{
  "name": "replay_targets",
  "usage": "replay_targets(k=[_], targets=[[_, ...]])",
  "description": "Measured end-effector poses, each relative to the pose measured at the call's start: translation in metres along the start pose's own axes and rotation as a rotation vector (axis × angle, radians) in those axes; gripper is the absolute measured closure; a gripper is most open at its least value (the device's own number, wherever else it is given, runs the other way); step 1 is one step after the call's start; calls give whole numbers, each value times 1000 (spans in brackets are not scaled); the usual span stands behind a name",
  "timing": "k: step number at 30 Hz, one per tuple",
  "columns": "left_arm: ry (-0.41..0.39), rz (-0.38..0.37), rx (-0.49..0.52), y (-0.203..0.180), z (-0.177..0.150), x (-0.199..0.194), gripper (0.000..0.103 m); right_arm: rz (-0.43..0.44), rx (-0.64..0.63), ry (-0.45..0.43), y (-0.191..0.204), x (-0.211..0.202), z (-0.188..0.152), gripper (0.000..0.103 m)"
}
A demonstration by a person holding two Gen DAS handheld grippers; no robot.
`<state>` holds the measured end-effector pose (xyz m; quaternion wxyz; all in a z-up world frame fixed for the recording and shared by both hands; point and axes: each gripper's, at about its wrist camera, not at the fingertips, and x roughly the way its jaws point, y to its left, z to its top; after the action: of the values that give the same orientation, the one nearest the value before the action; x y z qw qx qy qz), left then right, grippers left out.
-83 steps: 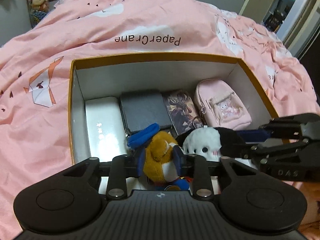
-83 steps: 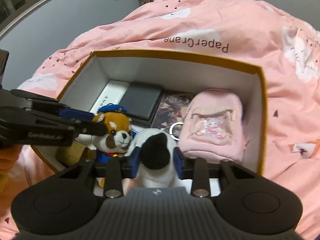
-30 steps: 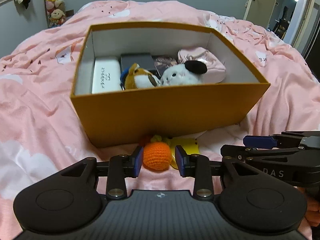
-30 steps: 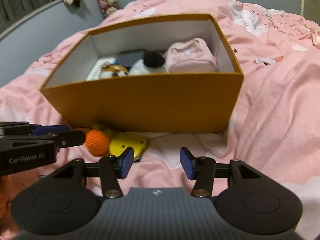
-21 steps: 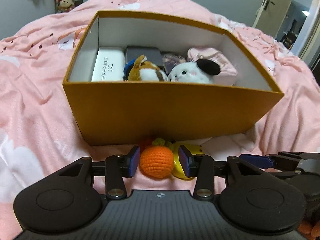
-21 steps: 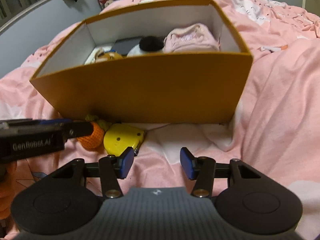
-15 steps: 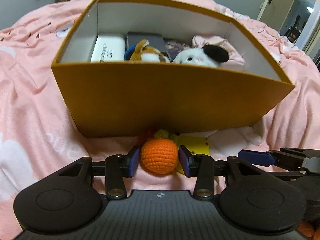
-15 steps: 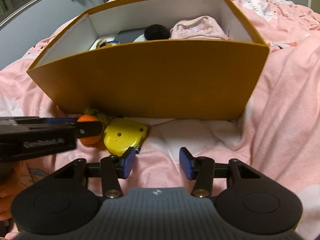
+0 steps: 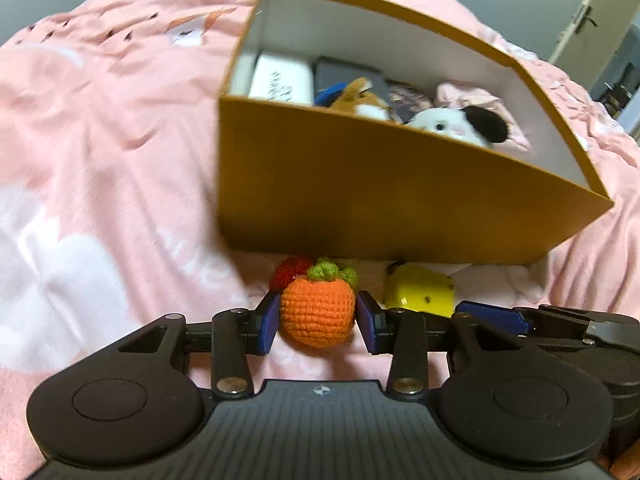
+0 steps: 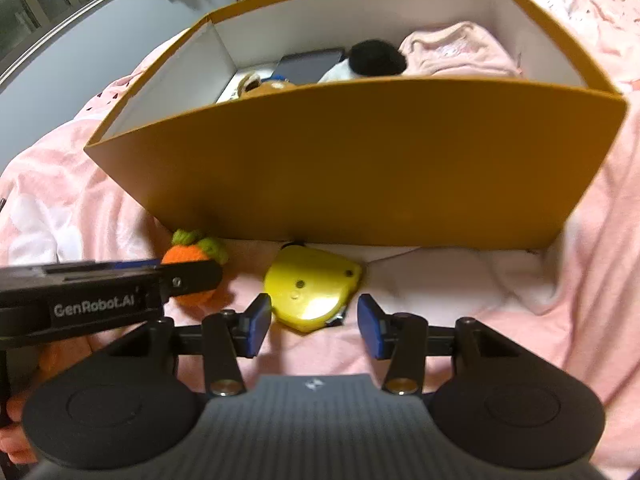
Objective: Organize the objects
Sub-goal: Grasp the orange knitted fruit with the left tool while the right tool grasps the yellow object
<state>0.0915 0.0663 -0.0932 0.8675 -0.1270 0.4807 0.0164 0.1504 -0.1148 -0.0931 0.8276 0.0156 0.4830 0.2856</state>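
An orange crocheted fruit [image 9: 318, 312] with a green top lies on the pink bedcover just in front of the orange box [image 9: 380, 200]. My left gripper [image 9: 318, 322] is open around it, a blue pad close on each side. The fruit also shows in the right wrist view [image 10: 192, 256], partly behind the left gripper's finger. A yellow plastic object [image 10: 312, 292] lies beside it, also in the left wrist view [image 9: 420, 290]. My right gripper [image 10: 314, 326] is open, its pads just short of the yellow object.
The orange box [image 10: 360, 168] holds a white case [image 9: 280, 80], a dark case [image 9: 344, 74], a brown plush [image 9: 360, 100], a white and black plush [image 9: 460, 124] and a pink pouch [image 10: 460, 52]. A red crocheted item [image 9: 290, 272] lies behind the orange fruit.
Both grippers left the plush toys in the box, came down in front of it and moved closer. The left now brackets the orange fruit; the right has reached the yellow object.
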Motion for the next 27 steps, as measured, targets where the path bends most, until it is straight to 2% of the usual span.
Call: replay_targets(k=[10,16,20,27], targets=[[-26,3,-19,8,1,-7,48,-13,29,17,4,18,8,43],[-33,35,30,3,2,-4,46,-2,31,12,0,27,8,44],[-15,23,45,1,2,1,56,9,17,7,-1,27,5,45],[10,26,64,-1,1,1,58,-10,-36,-6,6,14,-1,46]])
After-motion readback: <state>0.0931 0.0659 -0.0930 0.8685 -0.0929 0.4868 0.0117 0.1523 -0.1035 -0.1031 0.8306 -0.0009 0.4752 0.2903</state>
